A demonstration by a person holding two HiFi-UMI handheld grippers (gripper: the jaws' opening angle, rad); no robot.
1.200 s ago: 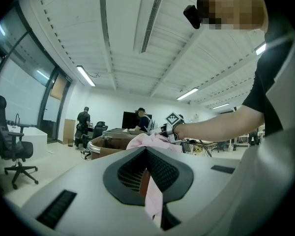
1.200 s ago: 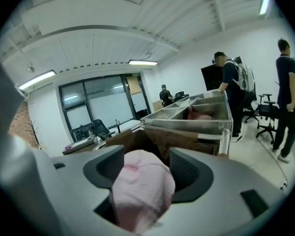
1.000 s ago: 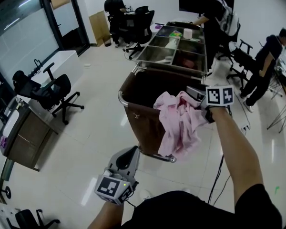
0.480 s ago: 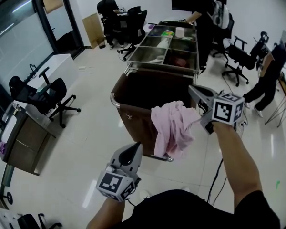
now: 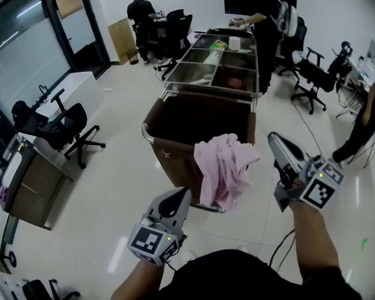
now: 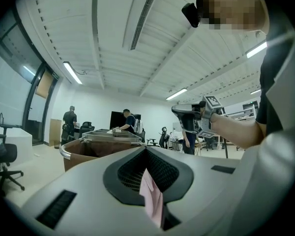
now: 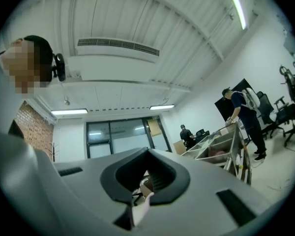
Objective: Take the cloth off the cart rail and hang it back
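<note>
Left gripper [image 5: 179, 195]: my jaws are together and empty, near the cloth's lower left.
Cloth [image 5: 222, 167]: pink, draped over the cart rail [image 5: 147, 136], between my grippers.
Right gripper [image 5: 276, 139]: closed on nothing, apart on the cloth's right.

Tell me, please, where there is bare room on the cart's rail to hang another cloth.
The near rail is bare from its left corner up to the pink cloth, as is the left side rail. The right near corner is crowded: the cloth is bunched over it, with the right hand-held gripper beside. Open floor lies between cart and office chair.
</note>
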